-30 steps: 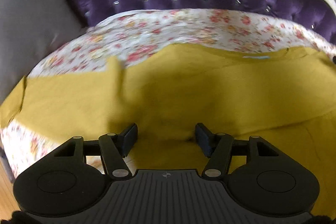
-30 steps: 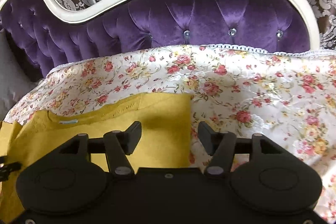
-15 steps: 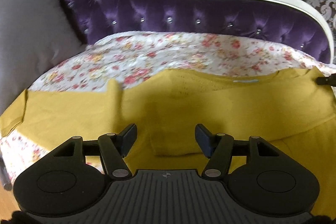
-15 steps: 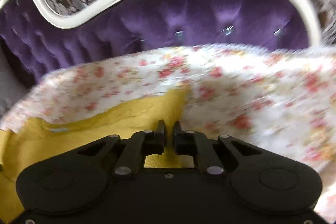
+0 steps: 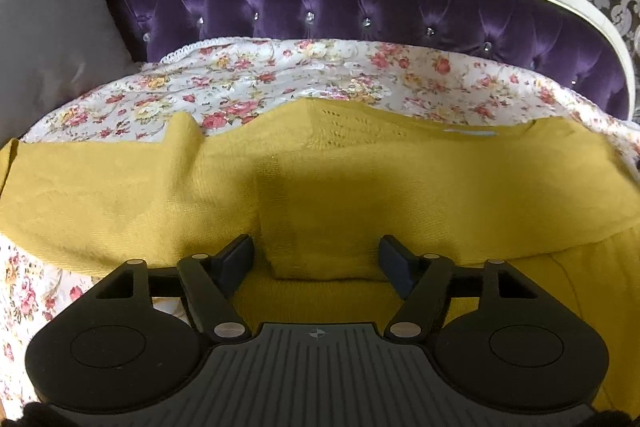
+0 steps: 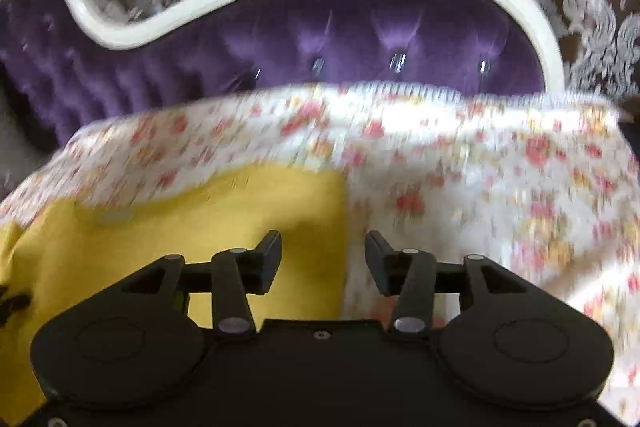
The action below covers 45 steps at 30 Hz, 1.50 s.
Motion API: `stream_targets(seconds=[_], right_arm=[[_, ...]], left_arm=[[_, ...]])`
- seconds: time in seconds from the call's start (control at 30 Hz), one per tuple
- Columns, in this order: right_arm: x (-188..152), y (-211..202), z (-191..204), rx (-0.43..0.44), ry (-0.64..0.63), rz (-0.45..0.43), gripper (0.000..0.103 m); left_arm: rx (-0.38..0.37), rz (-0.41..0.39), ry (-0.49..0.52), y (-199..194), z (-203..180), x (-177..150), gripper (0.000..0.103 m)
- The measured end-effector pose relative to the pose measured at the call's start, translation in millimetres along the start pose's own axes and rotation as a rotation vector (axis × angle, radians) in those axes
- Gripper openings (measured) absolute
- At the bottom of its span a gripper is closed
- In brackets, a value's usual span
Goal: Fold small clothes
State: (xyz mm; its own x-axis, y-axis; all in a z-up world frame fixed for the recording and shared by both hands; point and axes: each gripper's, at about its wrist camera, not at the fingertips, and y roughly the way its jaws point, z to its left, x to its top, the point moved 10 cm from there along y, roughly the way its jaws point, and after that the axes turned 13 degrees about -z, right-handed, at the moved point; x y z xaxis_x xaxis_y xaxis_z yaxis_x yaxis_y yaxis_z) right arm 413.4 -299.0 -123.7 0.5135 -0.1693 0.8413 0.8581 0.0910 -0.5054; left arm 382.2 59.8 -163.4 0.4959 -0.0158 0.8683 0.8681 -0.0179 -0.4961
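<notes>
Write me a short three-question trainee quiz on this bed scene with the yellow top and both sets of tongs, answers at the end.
1. True or false: the left tongs are clamped shut on the yellow top.
2. Which edge of the yellow top lies between the right tongs: A) its right side edge, B) its left sleeve end, C) neither?
3. What lies directly under the yellow top?

Key
1. False. The jaws stand open, fabric between the fingers but unpinched.
2. A. The straight edge runs down between the open jaws, which have just been opening.
3. The floral bedspread, in front of the purple headboard.
</notes>
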Motion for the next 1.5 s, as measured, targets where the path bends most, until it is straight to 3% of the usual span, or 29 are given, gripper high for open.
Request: stream_targets(seconds=[0.07,0.1,0.2,0.33,0.53,0.77,0.83,0.87,0.97,1.13,1.23,1.27,1.3,1.37,1.5], right_arm=[[-19.9,-6.9,-1.3,0.009,-0.001,0.062,0.054],[-29.6,-9.5,-6.1,-0.026,-0.028,0.092,0.053],[-35.9,-34.1,-22.8,-0.148,-0.1,0.033,0.052],[-39.2,-88.2,-17.8,-0.033,0.051,-0.014,0.052],[-83.5,-154.9,5.4,0.06,0.087,0.07,0.052],[-123.2,-191.4,24.3,0.077,0.028,0.111,0.05],[-124.1,-191.9,29.4,0.081,0.002,0.105,0.031],[-125.9,-193.3,32.0,0.082,-0.012,0.108,0.011],[-129.2,-197.0,40.6,0.083,-0.057,0.114,0.009],[-131.1,-205.4,21.9,-0.014,-0.045,0.139,0.009],[-121.3,-207.7,28.8,-0.01,-0.068,0.129,0.014],[-114.9,-207.4,31.7,-0.014,-0.076,0.117,0.027],[-104.9,-206.8,34.2,-0.023,-0.084,0.09,0.052],[-84.2,-203.2,43.9,0.002,-0.098,0.034,0.075],[-50.2,-178.3,73.5,0.076,-0.124,-0.015,0.075]], left_arm=[[0.01,-0.006,0.009,0.7,-1.8,0.1,0.072],[0.014,-0.006,0.012,2.1,-2.7,0.4,0.074],[0.015,0.008,0.016,5.2,-3.5,2.0,0.076],[-0.011,0.048,0.003,-5.2,-2.0,3.3,0.071],[-0.031,0.033,-0.005,-62.1,-2.6,-1.2,0.07],[-0.062,0.063,-0.009,-112.6,-9.4,-24.9,0.07],[-0.066,0.068,-0.016,-118.3,-10.3,-28.0,0.07],[-0.068,0.07,-0.018,-120.5,-10.6,-29.3,0.07],[-0.063,0.074,-0.017,-125.1,-7.0,-31.9,0.07],[-0.029,0.072,-0.053,-128.9,13.5,-29.7,0.07],[-0.003,0.074,-0.081,-126.8,30.3,-27.7,0.07],[0.013,0.071,-0.089,-125.5,37.8,-26.1,0.07],[0.032,0.067,-0.096,-124.5,45.2,-24.1,0.07],[0.064,0.053,-0.111,-122.4,59.5,-19.7,0.07],[0.111,0.043,-0.188,-112.0,96.2,-10.1,0.07]])
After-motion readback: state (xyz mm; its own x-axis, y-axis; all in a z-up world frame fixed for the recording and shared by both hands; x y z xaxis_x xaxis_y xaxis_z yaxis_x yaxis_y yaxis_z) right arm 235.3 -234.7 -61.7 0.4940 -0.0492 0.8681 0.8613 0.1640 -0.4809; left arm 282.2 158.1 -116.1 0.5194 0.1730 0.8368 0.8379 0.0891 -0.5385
